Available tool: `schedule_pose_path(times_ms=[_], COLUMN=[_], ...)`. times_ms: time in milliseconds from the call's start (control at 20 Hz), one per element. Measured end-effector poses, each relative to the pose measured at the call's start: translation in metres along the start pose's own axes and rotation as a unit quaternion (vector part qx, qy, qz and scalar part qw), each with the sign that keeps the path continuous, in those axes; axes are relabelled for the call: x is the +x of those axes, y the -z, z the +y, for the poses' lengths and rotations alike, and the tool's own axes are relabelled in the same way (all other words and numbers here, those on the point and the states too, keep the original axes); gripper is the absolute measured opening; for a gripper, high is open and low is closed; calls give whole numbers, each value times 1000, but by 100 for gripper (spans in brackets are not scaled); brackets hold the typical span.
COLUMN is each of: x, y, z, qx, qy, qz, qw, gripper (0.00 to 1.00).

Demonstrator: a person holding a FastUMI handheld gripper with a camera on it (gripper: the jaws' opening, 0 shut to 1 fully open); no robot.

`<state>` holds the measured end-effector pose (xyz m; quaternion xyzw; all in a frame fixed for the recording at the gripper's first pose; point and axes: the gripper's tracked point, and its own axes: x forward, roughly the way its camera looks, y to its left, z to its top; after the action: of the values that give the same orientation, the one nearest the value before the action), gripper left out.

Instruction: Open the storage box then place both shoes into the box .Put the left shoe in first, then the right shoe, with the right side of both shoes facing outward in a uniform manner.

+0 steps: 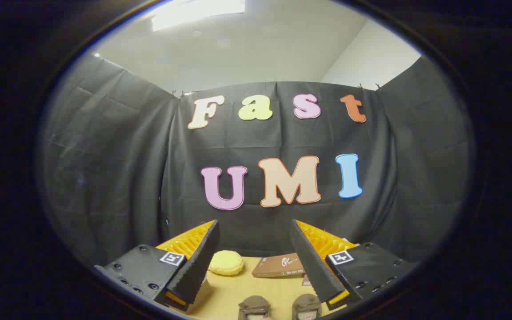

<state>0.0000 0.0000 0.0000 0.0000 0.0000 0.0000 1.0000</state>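
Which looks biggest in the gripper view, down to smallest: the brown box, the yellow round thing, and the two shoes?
1. Brown box, beyond the open gripper.
2. Yellow round thing, just beside it.
3. The two shoes look alike, so no ranking; both are cut off and nearer the camera, so their true size is unsure.

Dim fisheye view, bright ceiling light (198, 13) glare, edges warped

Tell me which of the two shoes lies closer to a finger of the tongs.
The right-hand shoe: it lies just beside the right finger. The left-hand shoe sits nearer the middle of the gap between the open tongs.
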Motion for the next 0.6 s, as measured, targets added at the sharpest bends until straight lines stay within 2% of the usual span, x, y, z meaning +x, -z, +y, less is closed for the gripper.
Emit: schedule_pose_path(times_ms=[600], x=[-2], y=[18], z=[4], qx=[1], qy=[-23], qz=[20], qw=[1000], gripper=[100])
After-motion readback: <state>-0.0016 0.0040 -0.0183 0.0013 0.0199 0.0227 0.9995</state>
